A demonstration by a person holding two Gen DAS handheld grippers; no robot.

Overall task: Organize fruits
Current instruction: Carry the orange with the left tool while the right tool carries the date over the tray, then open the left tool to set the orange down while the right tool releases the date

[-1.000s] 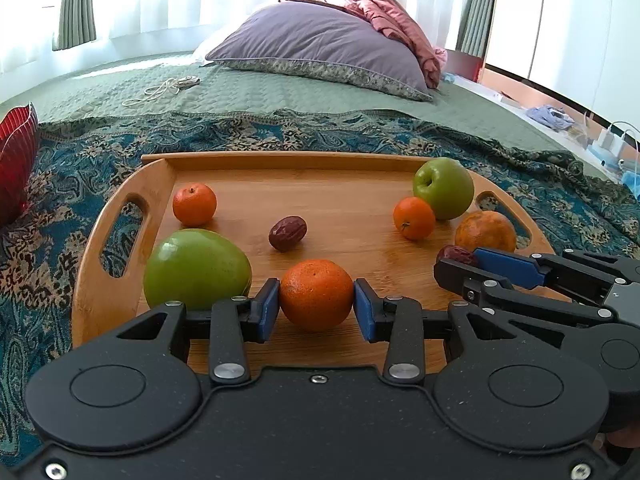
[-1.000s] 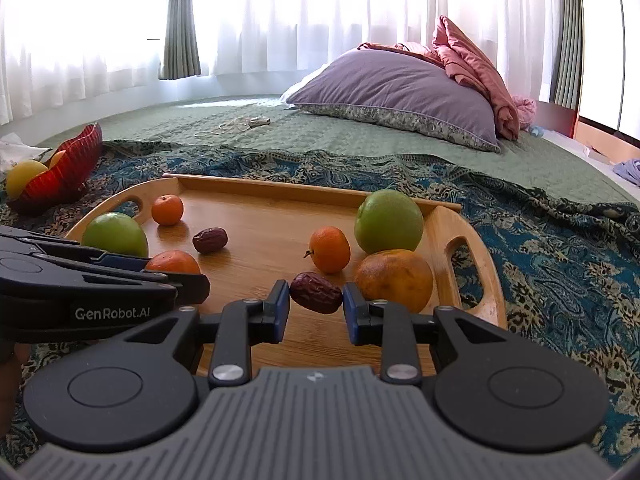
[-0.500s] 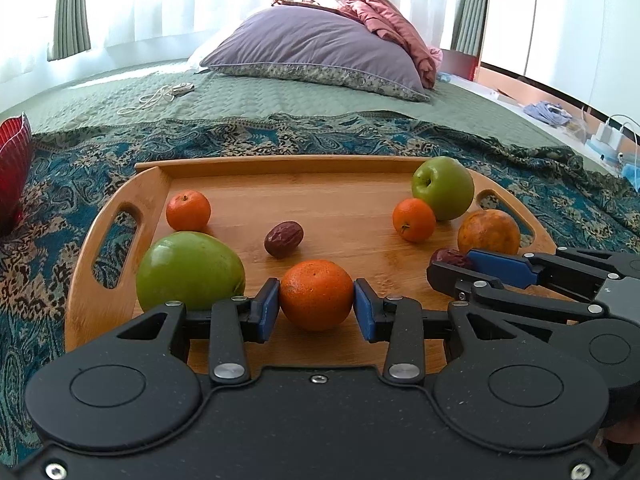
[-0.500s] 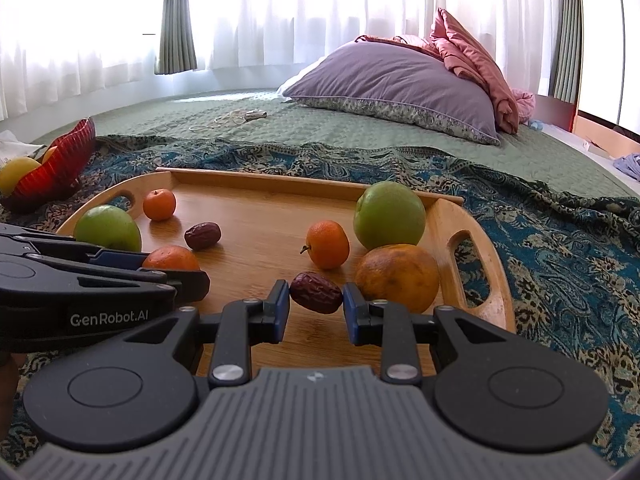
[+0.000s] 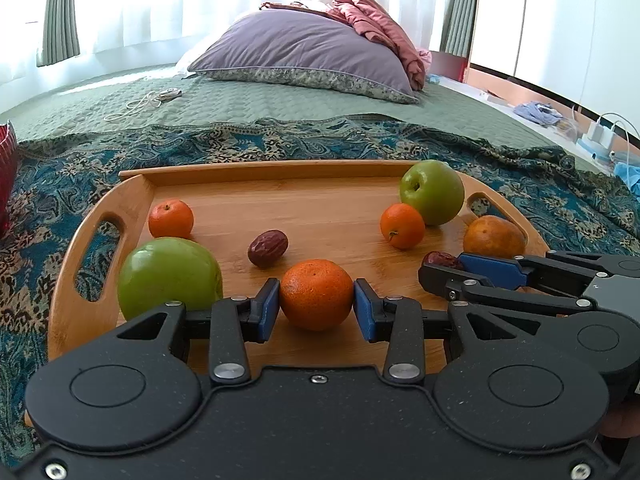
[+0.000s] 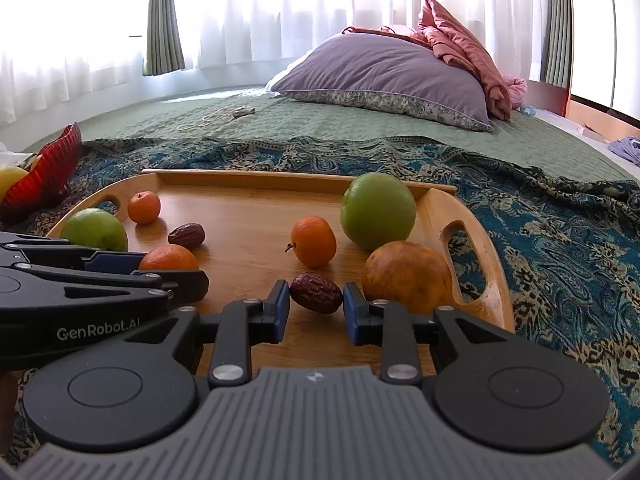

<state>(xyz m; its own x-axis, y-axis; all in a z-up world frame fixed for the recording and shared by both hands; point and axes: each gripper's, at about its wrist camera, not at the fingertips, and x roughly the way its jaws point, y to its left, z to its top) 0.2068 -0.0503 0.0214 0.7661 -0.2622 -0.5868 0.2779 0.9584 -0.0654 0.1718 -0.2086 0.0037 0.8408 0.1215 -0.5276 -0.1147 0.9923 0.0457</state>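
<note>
Two fruits in hand at once on a wooden tray (image 5: 100, 216) laid on the patterned bedspread. In the left wrist view, my left hand-held gripper (image 5: 316, 304) sits low in the middle of the frame, its blue pads pressed on either side of a mandarin (image 5: 316, 299) that rests on the tray's near edge. In the right wrist view, my right hand-held gripper (image 6: 316, 306) is drawn in about as narrow as it goes, pinching a dried date (image 6: 316, 292) by its two ends, so the date's long axis runs straight across the gap from pad to pad.

Both fruits lie dead ahead of their grippers, between the fingers, low over the tray or still touching it; I cannot tell which.

The relation I am steering by is the red bowl (image 6: 44, 168) at the left edge of the right wrist view, off the tray on the bedspread with a yellow fruit inside. I judge it the likely sorting place, though the task does not say so. It lies to the left of both grippers, and my left one is the nearer; the right would have to cross over the left to reach it.

Unclaimed on the tray: two green apples (image 5: 432, 192), two small mandarins (image 5: 171, 219), a second date (image 5: 267, 242) and a russet orange (image 6: 408, 276).
</note>
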